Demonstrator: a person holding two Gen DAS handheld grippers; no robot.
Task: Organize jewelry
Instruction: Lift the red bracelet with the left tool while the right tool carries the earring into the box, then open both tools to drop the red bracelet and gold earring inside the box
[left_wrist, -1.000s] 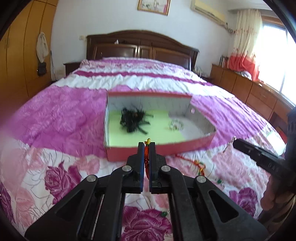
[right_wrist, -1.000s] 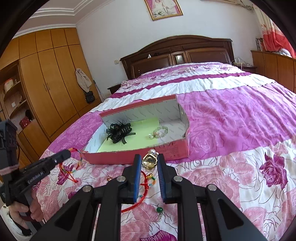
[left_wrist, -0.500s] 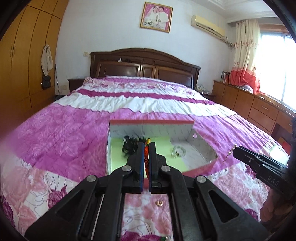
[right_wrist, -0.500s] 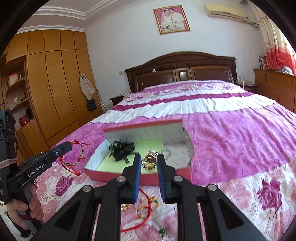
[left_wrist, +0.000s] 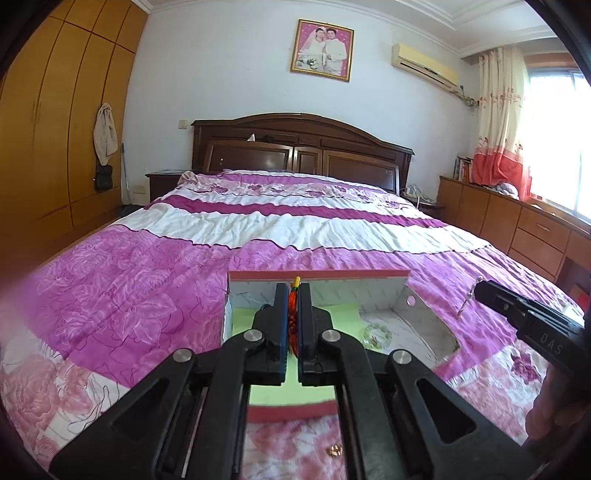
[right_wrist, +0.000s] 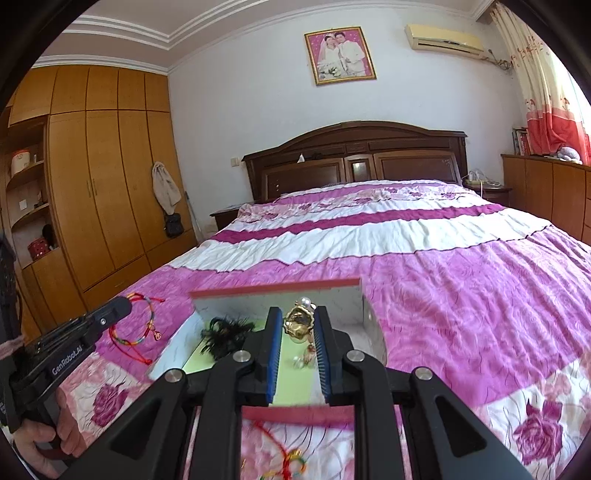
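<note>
A red open box (left_wrist: 317, 274) with a white inside and a green pad lies on the bed; it also shows in the right wrist view (right_wrist: 275, 290). My left gripper (left_wrist: 293, 291) is shut on a red string bracelet (left_wrist: 293, 314) and holds it above the box; the bracelet (right_wrist: 137, 325) hangs from its tip in the right wrist view. My right gripper (right_wrist: 298, 314) is shut on a gold pearl brooch (right_wrist: 300, 319) above the box. A black hair bow (right_wrist: 226, 332) and a pale bead bracelet (left_wrist: 376, 334) lie inside the box.
A small gold ring (left_wrist: 335, 450) lies on the pink floral quilt (left_wrist: 122, 280) in front of the box. Another red cord bracelet (right_wrist: 290, 459) lies on the quilt near the box's front wall. Wardrobes stand left, a low dresser right.
Both grippers have risen and moved forward over the box, each still holding its piece. The box now sits lower and closer in both views.
</note>
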